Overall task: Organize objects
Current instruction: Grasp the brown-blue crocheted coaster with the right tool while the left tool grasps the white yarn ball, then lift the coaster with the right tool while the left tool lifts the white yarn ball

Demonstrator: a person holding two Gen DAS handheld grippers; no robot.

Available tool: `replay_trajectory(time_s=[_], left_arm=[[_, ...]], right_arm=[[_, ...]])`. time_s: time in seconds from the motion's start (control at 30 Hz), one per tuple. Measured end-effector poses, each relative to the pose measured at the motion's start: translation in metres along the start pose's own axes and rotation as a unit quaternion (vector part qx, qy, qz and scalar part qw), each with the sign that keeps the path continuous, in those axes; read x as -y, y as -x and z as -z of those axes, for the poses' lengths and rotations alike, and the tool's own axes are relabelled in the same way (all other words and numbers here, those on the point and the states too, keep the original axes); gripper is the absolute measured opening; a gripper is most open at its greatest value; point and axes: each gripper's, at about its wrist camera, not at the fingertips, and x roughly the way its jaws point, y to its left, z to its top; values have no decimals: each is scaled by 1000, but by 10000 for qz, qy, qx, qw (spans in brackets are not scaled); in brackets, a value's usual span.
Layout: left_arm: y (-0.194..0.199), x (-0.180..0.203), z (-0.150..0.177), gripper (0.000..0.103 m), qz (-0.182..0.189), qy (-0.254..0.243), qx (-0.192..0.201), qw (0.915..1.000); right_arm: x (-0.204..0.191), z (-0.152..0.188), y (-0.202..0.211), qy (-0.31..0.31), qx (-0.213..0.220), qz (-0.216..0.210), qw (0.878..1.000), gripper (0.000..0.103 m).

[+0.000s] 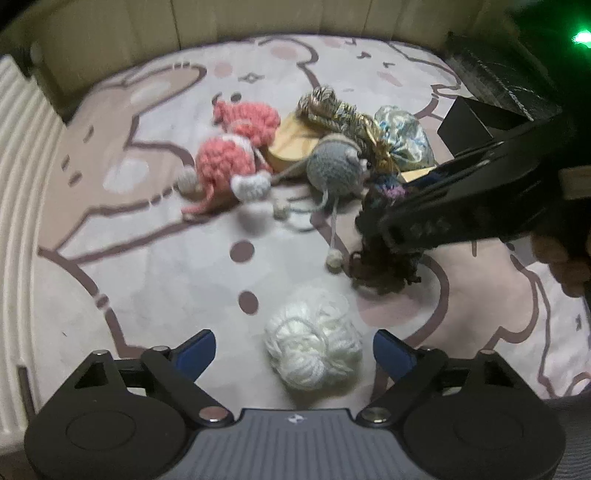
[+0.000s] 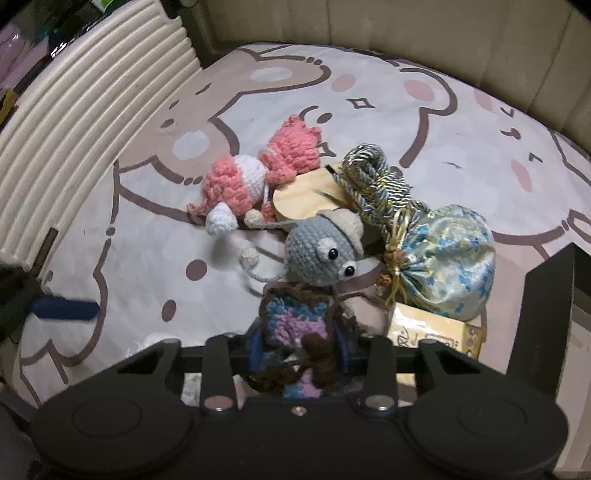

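My left gripper (image 1: 293, 349) is open just above the cartoon rug, its blue fingers either side of a white yarn ball (image 1: 314, 341). My right gripper (image 2: 301, 345) is shut on a brown-edged crochet piece with blue and purple yarn (image 2: 293, 317); in the left wrist view it hangs as a dark bundle (image 1: 384, 258) under the right gripper. A pile lies beyond: a pink crochet doll (image 1: 231, 155) (image 2: 251, 177), a grey crochet mouse (image 1: 334, 166) (image 2: 319, 253), a wooden block (image 2: 303, 195), a braided cord (image 2: 373, 181) and a blue-patterned satin pouch (image 2: 448, 271).
A small yellow packet (image 2: 432, 334) lies by the pouch. A black box (image 2: 546, 314) stands at the right. A ribbed white panel (image 2: 85, 136) borders the rug on the left, and a beige upholstered wall (image 1: 258, 22) runs along the far side.
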Motion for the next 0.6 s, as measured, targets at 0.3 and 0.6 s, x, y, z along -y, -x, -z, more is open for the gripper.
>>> replay_trajectory(time_s=[0.3,0.6], left_arm=[[-25,-18,2,69,546,975,-591,9920],[-25,-11,-3,40,575,979,-532,9921]], right_arm=[[11,-2,12,-205,92,135,9997,27],[23,1,27,-485,318,-36,9983,26]])
